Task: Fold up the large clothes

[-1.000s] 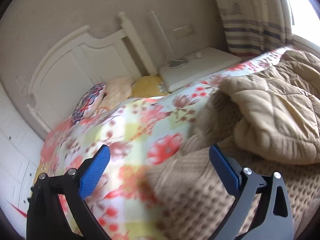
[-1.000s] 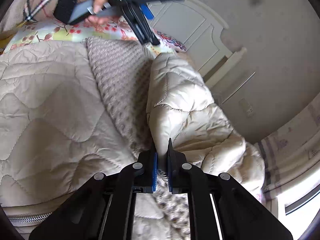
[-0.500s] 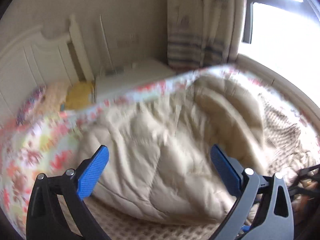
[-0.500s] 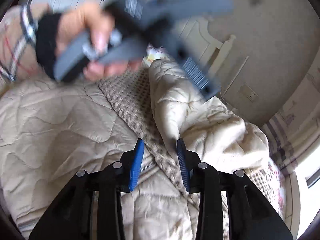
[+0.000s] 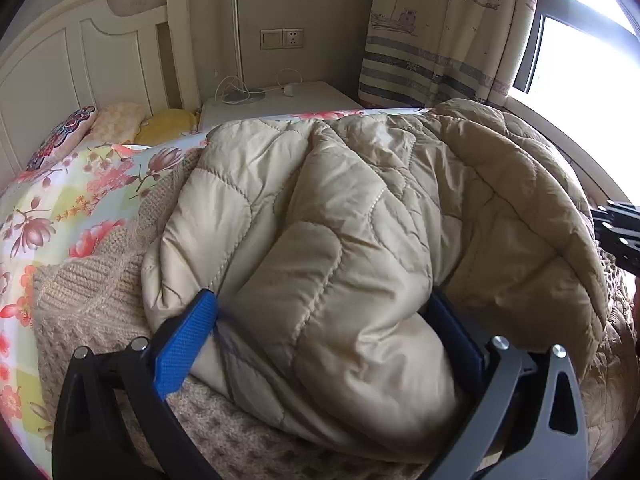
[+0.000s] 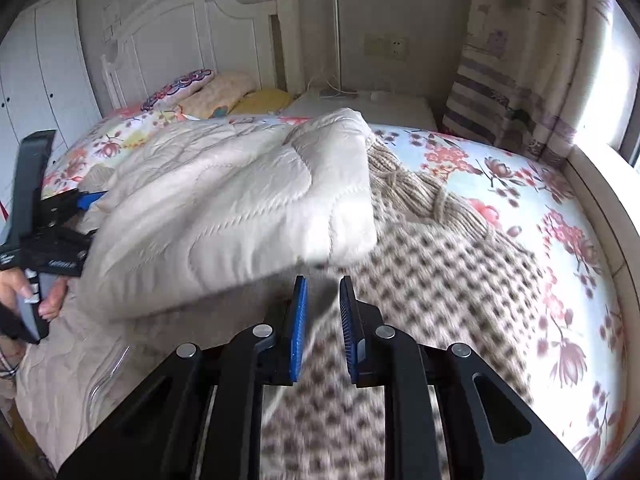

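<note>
A beige quilted jacket lies bunched on the bed over a beige knitted layer. My left gripper stands open and wide, and a thick folded part of the jacket bulges between its blue pads. From the right wrist view the jacket is a pale fold to the left, with the left gripper in a hand at its far side. Over the checked knit, my right gripper shows a narrow gap with its jaws closing on nothing. The right gripper peeks in at the left wrist view's right edge.
The bed has a floral sheet, pillows and a white headboard. A white nightstand with a lamp rod and cables stands beyond. A striped curtain and window lie to the right, a white wardrobe to the left.
My right gripper let go of the jacket fold, rolled upright and swung away to the right. My left gripper came off the floral sheet and dropped around the jacket's fold.
</note>
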